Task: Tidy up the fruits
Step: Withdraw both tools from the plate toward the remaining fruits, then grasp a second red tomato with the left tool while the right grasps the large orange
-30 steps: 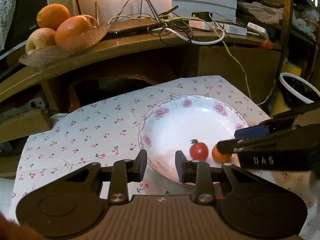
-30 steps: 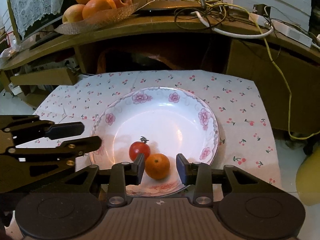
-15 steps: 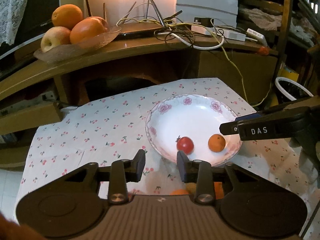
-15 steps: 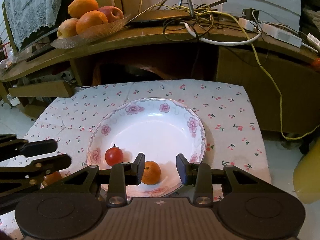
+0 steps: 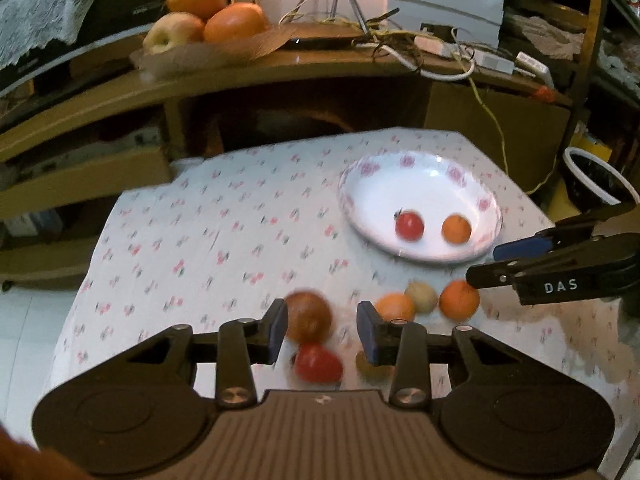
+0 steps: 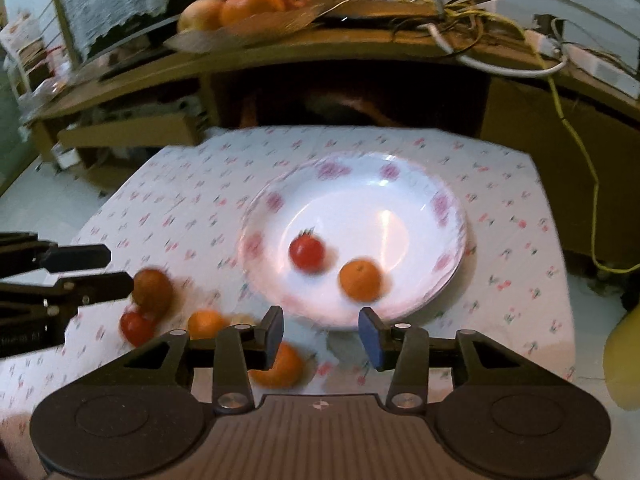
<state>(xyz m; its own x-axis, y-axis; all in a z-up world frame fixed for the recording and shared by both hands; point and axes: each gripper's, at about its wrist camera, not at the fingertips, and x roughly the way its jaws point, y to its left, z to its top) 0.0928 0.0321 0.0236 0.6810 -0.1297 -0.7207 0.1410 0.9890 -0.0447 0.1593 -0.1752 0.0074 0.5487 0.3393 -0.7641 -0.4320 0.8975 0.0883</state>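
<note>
A white plate with pink flowers (image 5: 360,184) (image 6: 400,168) holds a red tomato (image 5: 409,225) (image 6: 307,253) and a small orange (image 5: 456,229) (image 6: 360,279). Several loose fruits lie on the cloth in front of it: a brownish fruit (image 5: 310,316) (image 6: 152,290), a red tomato (image 5: 318,363) (image 6: 137,327), a small orange (image 5: 396,307) (image 6: 206,323), a pale fruit (image 5: 421,297) and another orange (image 5: 459,300) (image 6: 280,366). My left gripper (image 5: 322,330) is open over the brownish fruit. My right gripper (image 6: 322,332) is open and empty at the plate's near rim.
The cherry-print cloth (image 5: 200,248) covers a low table. Behind it a wooden shelf (image 5: 280,68) carries a glass dish of large oranges and an apple (image 5: 208,20) and a tangle of cables (image 5: 420,44). A white-rimmed bin (image 5: 596,184) stands at the right.
Both grippers have pulled back from the plate, leaving the small orange in it beside the tomato. The loose fruits on the cloth have come into view. Both views are blurred by motion.
</note>
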